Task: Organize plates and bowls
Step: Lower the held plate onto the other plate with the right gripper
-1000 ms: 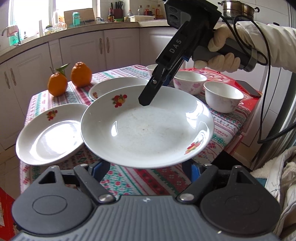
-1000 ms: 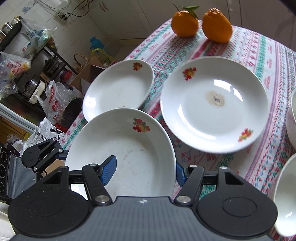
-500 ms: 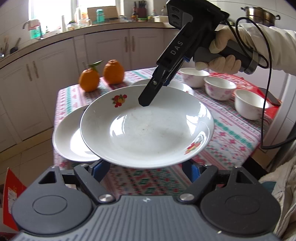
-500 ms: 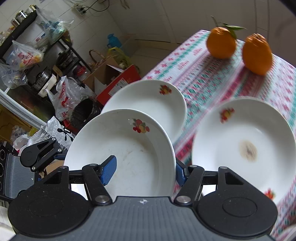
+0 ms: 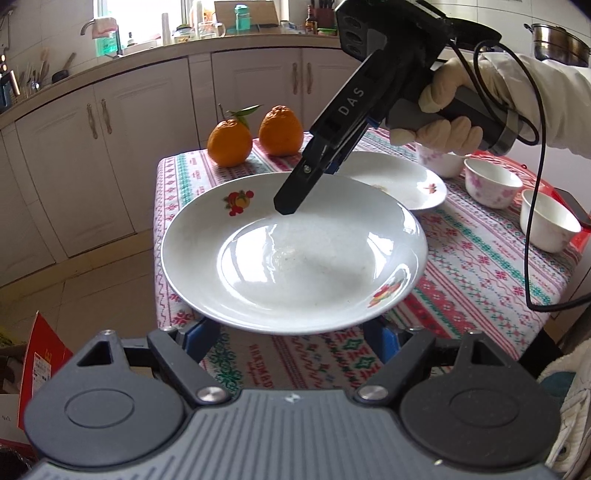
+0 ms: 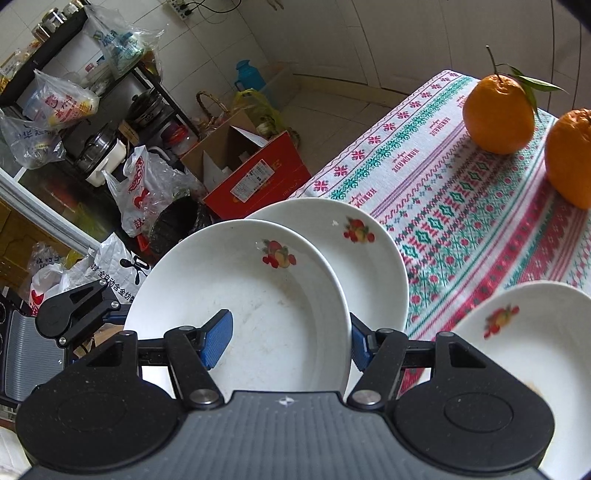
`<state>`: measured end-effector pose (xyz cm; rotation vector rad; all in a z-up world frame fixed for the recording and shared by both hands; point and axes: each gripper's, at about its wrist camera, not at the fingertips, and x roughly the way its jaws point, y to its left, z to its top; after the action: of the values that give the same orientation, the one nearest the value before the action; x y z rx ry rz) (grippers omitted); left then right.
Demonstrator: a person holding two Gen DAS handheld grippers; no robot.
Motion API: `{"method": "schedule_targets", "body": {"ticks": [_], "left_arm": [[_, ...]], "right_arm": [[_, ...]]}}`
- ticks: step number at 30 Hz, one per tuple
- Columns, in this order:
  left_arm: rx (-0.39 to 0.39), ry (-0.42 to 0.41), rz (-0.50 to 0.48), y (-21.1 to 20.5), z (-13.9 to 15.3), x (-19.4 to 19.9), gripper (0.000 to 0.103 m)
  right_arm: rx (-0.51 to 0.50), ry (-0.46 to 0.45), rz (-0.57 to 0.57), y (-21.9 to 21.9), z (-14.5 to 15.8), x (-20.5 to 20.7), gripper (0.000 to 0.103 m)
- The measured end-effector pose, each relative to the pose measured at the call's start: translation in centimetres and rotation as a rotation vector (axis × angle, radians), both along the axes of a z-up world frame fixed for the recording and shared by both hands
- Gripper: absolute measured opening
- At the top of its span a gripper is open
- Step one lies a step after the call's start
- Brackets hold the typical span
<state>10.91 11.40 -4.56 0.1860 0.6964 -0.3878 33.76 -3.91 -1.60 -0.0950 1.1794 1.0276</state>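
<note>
Both wrist cams close, downward; share plate [image 5: 295, 254].

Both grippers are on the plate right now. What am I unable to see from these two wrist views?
- Left gripper pads: left wrist view, under the held plate.
- Plate below: left wrist view, fully covered; whether they touch is unclear.
- Third plate: right wrist view, blurred, cut off at the edge.

Daylight entered through the window [image 5: 142, 22]; glare streaked the held plate [image 5: 295, 254]; fisheye edges bowed; the right-view plate [image 6: 532, 354] was blurred.

Two oranges [image 5: 255, 134] on patterned tablecloth [image 5: 476, 258]
</note>
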Motion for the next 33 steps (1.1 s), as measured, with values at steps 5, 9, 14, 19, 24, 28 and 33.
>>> {"method": "schedule_targets", "body": {"ticks": [5,9,14,19,24,28,33], "left_arm": [[-0.006,0.009,0.006,0.3,-0.1,0.7,0.084],[-0.003,0.011,0.007,0.4,-0.2,1.0,0.084],[-0.008,0.021,0.011,0.6,-0.3,1.4,0.084],[-0.017,0.029,0.016,0.7,-0.4,1.6,0.084],[-0.031,0.040,0.021,0.9,-0.5,1.9,0.084],[-0.033,0.044,0.026,1.0,-0.7,2.2,0.084],[-0.036,0.046,0.028,1.2,-0.7,2.4,0.084]], "right_arm": [[0.002,0.007,-0.001,0.5,-0.5,0.8,0.070],[0.001,0.010,-0.003,0.6,-0.8,1.2,0.070],[-0.001,0.016,-0.005,0.9,-1.2,1.6,0.070],[-0.006,0.018,-0.006,1.2,-1.5,1.8,0.070],[-0.008,0.020,-0.009,1.3,-1.8,2.0,0.070],[-0.013,0.021,-0.011,1.4,-2.0,2.2,0.070],[-0.021,0.021,-0.013,1.4,-2.1,2.3,0.070]]}}
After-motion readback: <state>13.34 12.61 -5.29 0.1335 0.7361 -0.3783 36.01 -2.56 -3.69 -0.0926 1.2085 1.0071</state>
